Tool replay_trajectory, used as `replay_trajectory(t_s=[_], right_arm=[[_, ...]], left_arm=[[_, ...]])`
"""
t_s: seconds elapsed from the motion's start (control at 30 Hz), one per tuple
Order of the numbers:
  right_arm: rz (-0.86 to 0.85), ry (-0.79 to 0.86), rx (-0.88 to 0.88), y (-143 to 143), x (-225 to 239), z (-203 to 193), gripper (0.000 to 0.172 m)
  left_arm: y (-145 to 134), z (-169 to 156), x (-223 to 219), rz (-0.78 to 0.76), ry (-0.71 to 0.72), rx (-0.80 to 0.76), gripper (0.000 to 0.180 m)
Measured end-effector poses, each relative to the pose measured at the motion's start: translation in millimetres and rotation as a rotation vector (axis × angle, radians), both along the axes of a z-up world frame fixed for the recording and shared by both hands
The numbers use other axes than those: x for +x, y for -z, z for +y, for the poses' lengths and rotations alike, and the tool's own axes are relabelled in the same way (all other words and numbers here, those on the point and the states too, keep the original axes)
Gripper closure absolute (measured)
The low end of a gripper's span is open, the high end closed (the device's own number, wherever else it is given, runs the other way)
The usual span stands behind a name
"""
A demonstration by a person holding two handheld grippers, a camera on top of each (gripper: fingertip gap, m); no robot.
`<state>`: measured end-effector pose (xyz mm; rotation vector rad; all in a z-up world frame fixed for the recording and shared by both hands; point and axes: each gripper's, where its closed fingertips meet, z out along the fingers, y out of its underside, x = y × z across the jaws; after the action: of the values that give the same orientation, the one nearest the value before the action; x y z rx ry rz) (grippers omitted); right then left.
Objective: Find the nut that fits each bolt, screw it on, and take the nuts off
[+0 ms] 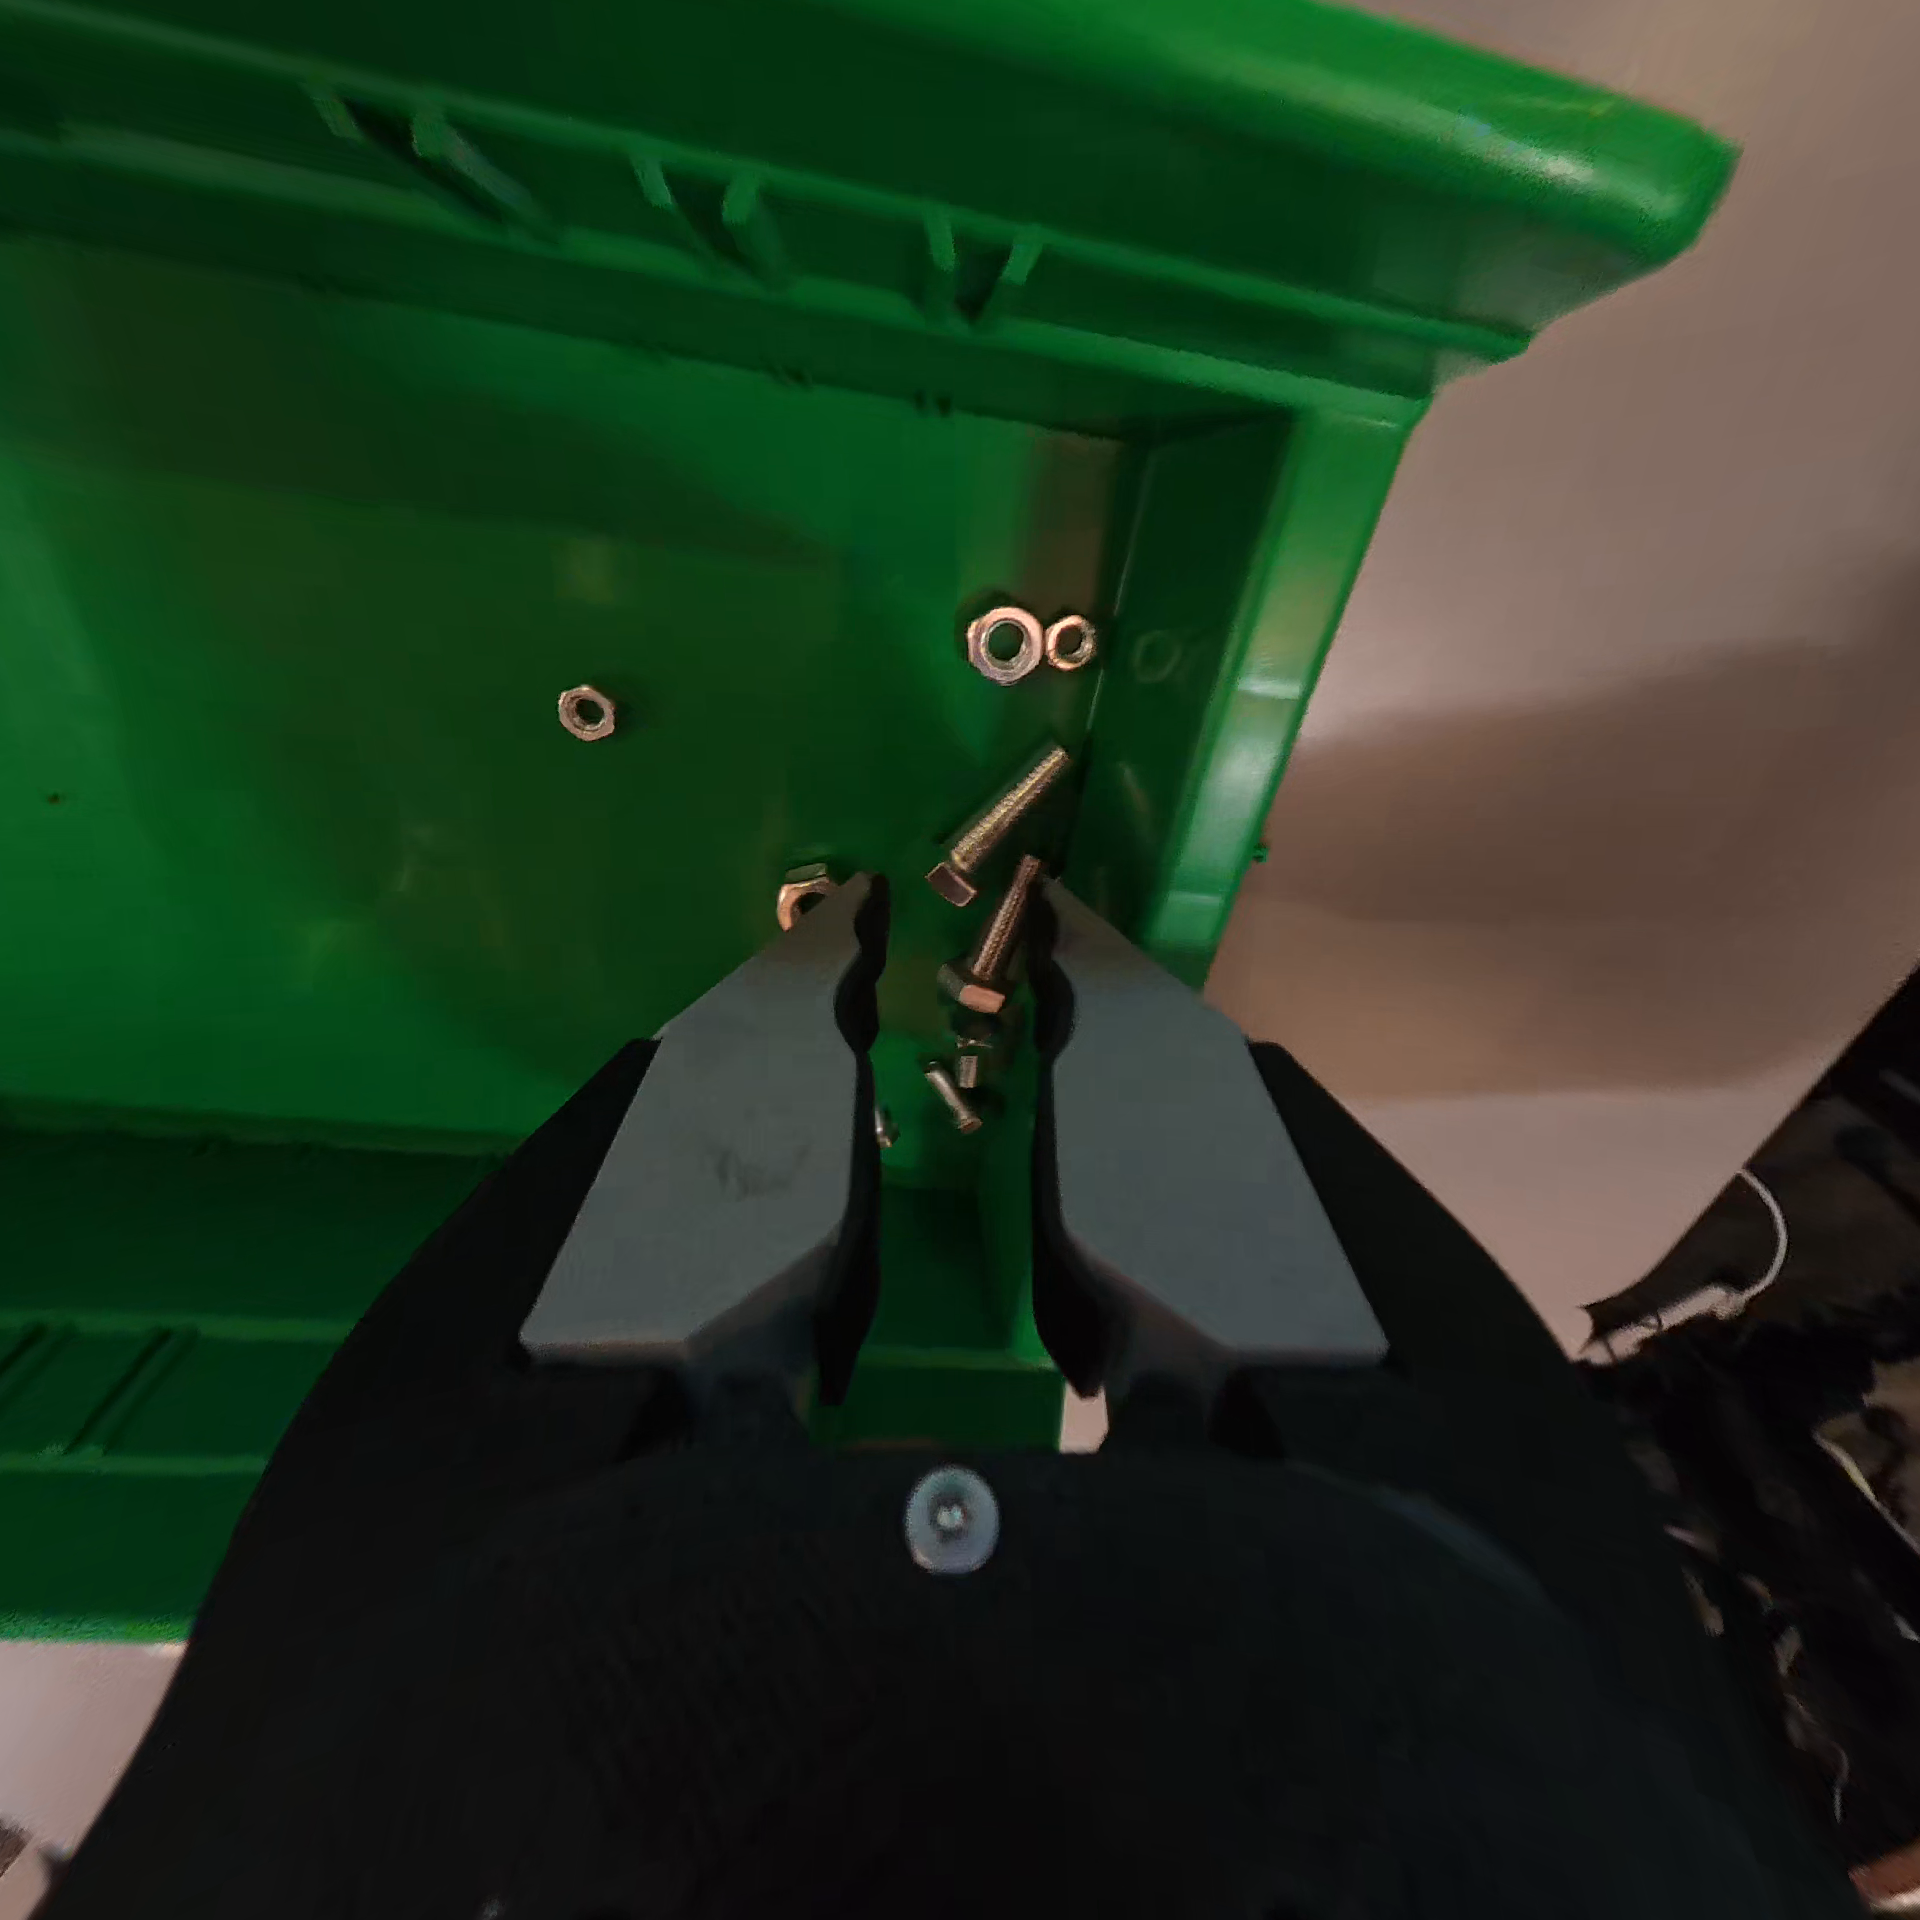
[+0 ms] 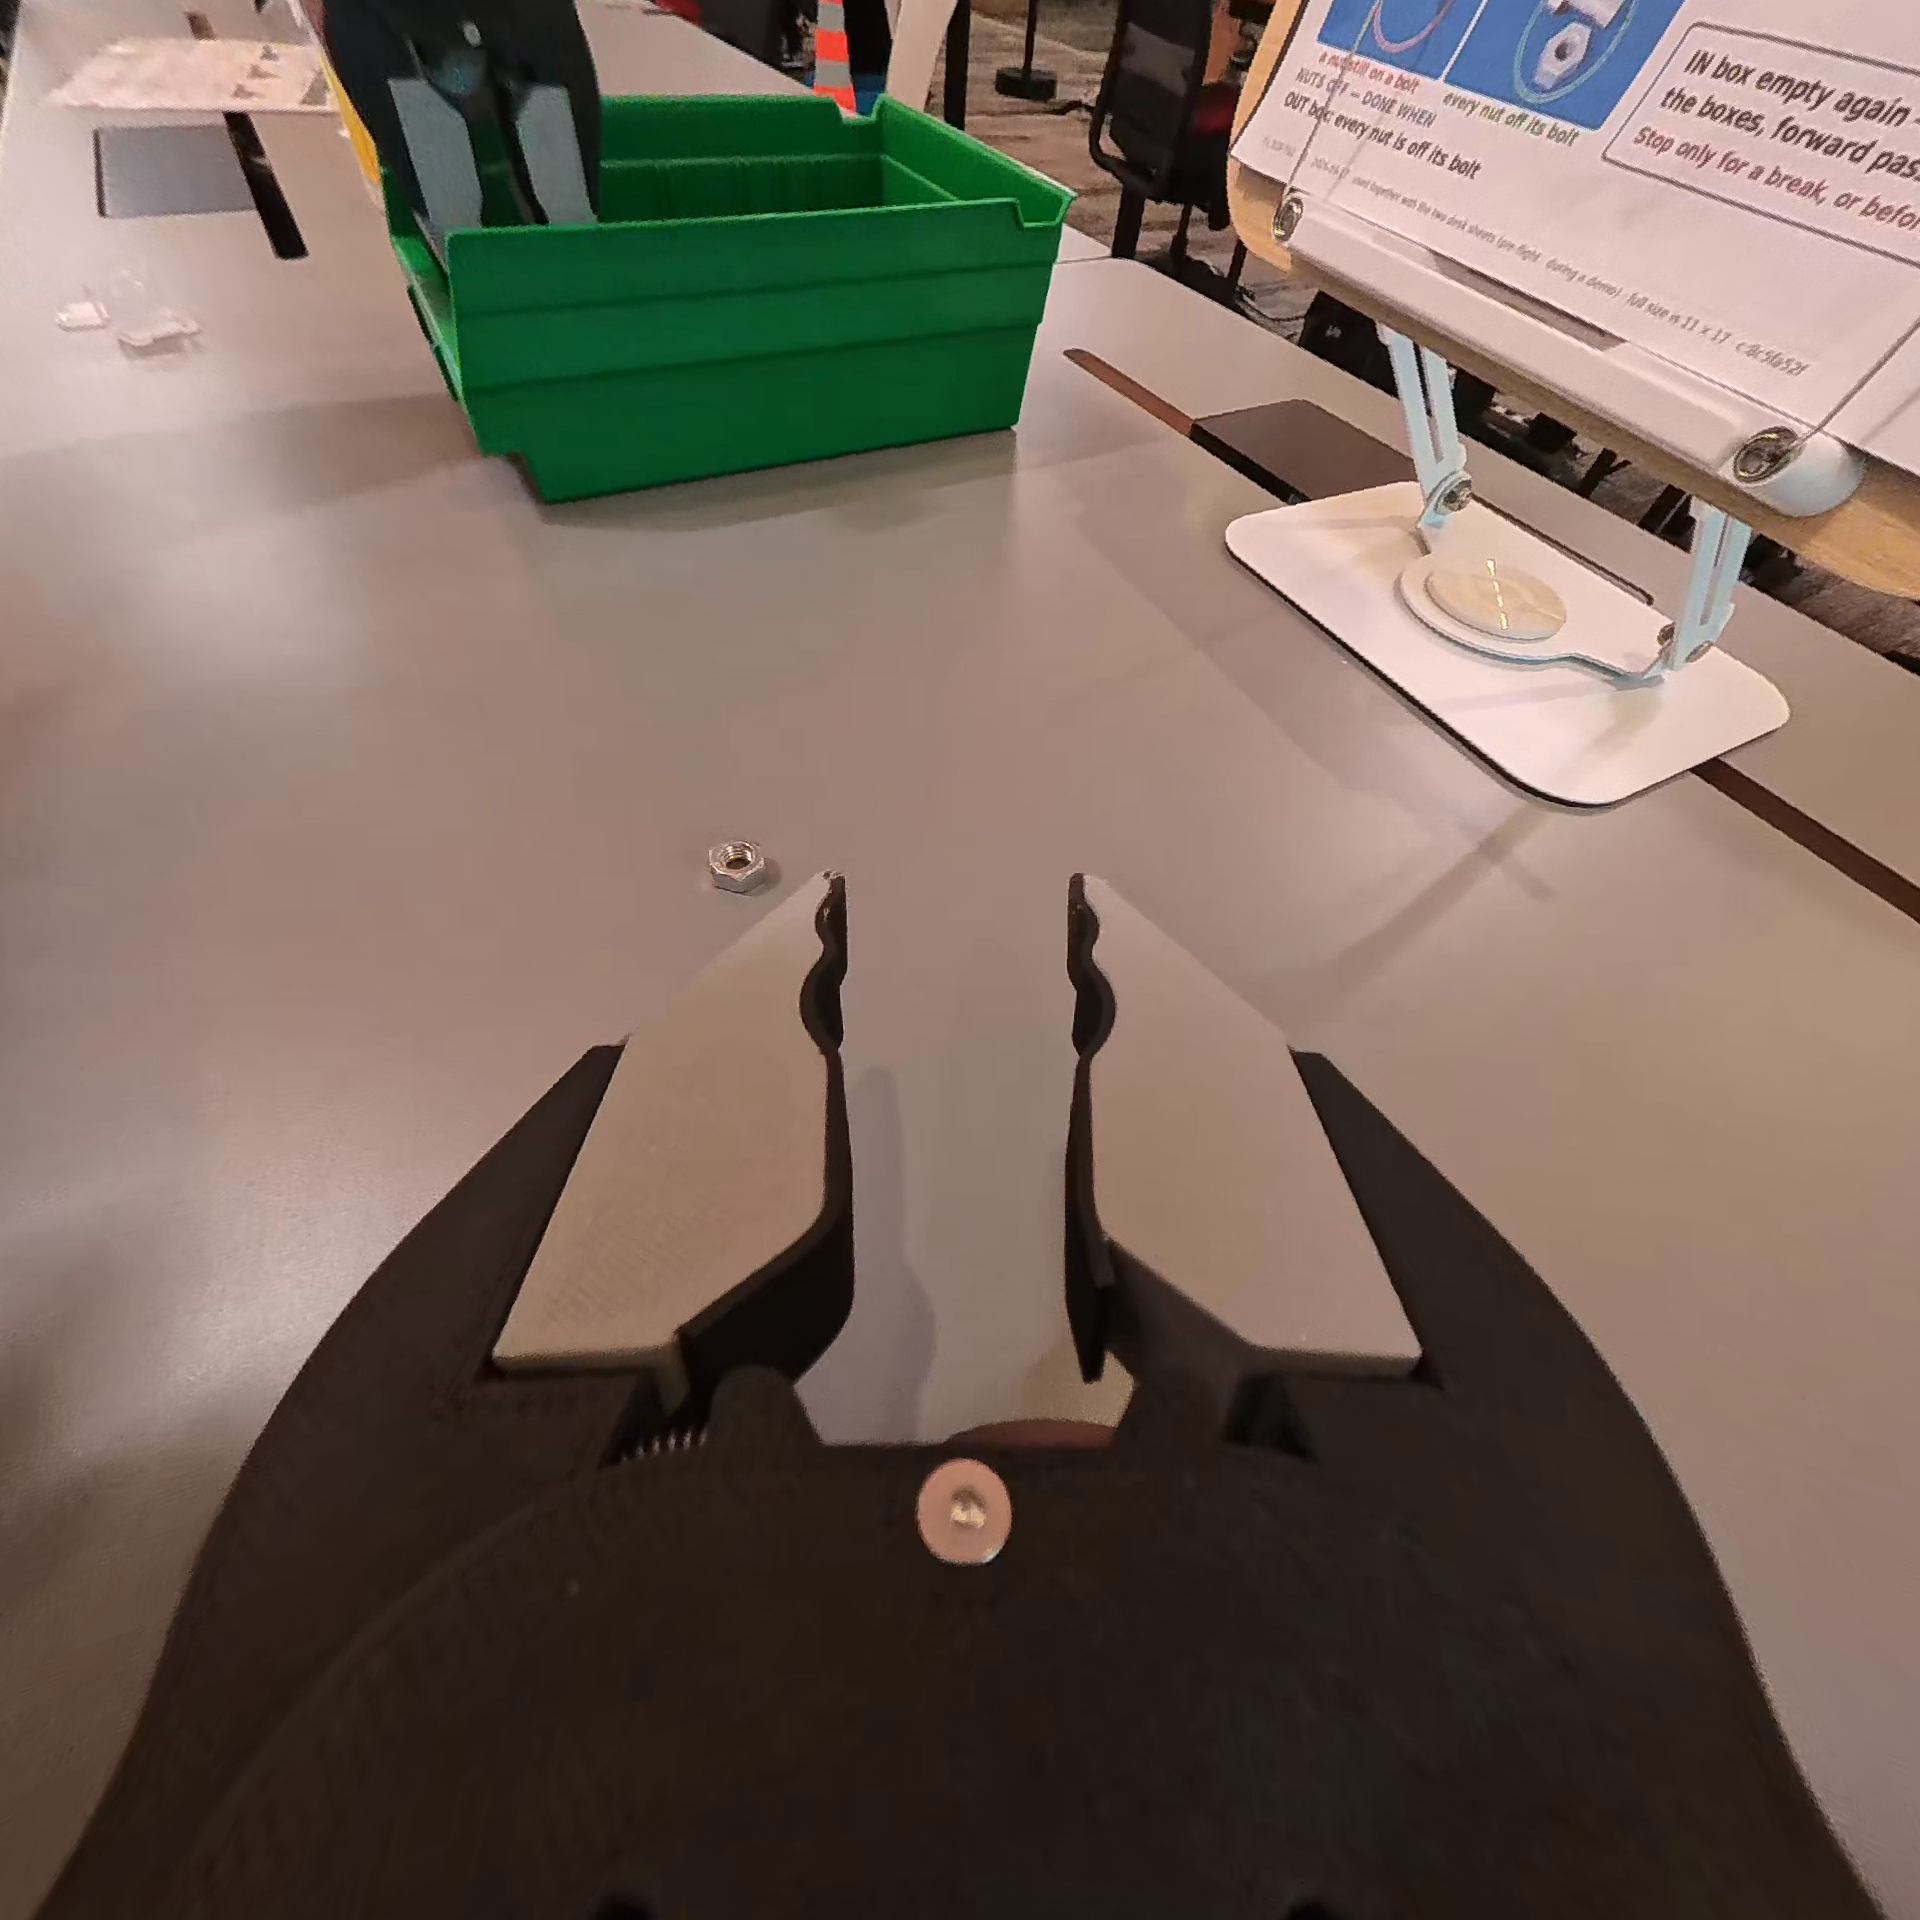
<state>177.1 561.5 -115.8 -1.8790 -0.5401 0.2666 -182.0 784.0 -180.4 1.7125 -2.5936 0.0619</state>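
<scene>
Grey table [image 2: 935,644] bears the green bin [image 2: 748,343]; left gripper [image 1: 961,894] inside it, jaws parted around a loose bolt [image 1: 992,945]; right gripper [image 2: 956,883] open, bare, beside a nut [image 2: 739,865].

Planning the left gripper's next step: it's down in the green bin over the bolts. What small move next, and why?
Probably close the left gripper a little more on the bolt lying between its fingers. That bolt leans near the right finger, with a visible gap to the left one, so it isn't gripped yet. The right gripper waits open over the table beside a loose nut.
</scene>
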Motion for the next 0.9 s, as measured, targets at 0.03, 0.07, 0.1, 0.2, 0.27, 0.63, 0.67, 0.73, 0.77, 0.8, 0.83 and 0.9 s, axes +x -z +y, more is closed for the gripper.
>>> replay_trajectory(t_s=[0.03, 0.07, 0.1, 0.2, 0.27, 0.63, 0.67, 0.73, 0.77, 0.8, 0.83, 0.9], right_arm=[[-0.003, 0.001, -0.001, 1, 0, 0, 0.132], [-0.006, 0.002, -0.001, 1, 0, 0, 0.132], [-0.007, 0.003, -0.003, 1, 1, 0, 0.132], [-0.001, 0.005, -0.004, 1, 2, 1, 0.132], [0.000, 0.005, -0.003, 1, 2, 0, 0.132], [-0.011, 0.006, -0.008, 3, 1, 1, 0.132], [-0.012, 0.004, -0.009, 3, 1, 0, 0.132], [-0.012, 0.001, -0.007, 3, 0, 0, 0.132], [-0.014, -0.001, -0.007, 3, -1, 0, 0.132], [-0.016, -0.002, -0.006, 3, -2, 0, 0.132], [-0.020, -0.002, -0.007, 3, -2, 0, 0.132], [-0.025, 0.001, -0.010, 5, -2, 1, 0.132]], left_arm=[[1, 3, 0, 0.011, 0.000, 0.018, 0.154], [1, 6, 1, 0.011, -0.004, 0.031, 0.152], [0, 9, 2, 0.002, -0.011, 0.040, 0.152], [-6, 20, -4, -0.007, -0.054, 0.060, 0.152], [-7, 25, -11, -0.007, -0.084, 0.067, 0.152], [-13, 27, -23, -0.027, -0.123, 0.100, 0.153], [-15, 29, -24, -0.023, -0.129, 0.106, 0.153], [-16, 36, -32, 0.007, -0.150, 0.142, 0.153], [-15, 41, -38, 0.037, -0.168, 0.166, 0.152], [-14, 45, -44, 0.068, -0.184, 0.183, 0.152], [-11, 48, -49, 0.091, -0.196, 0.193, 0.151], [-8, 55, -57, 0.119, -0.222, 0.224, 0.152]])
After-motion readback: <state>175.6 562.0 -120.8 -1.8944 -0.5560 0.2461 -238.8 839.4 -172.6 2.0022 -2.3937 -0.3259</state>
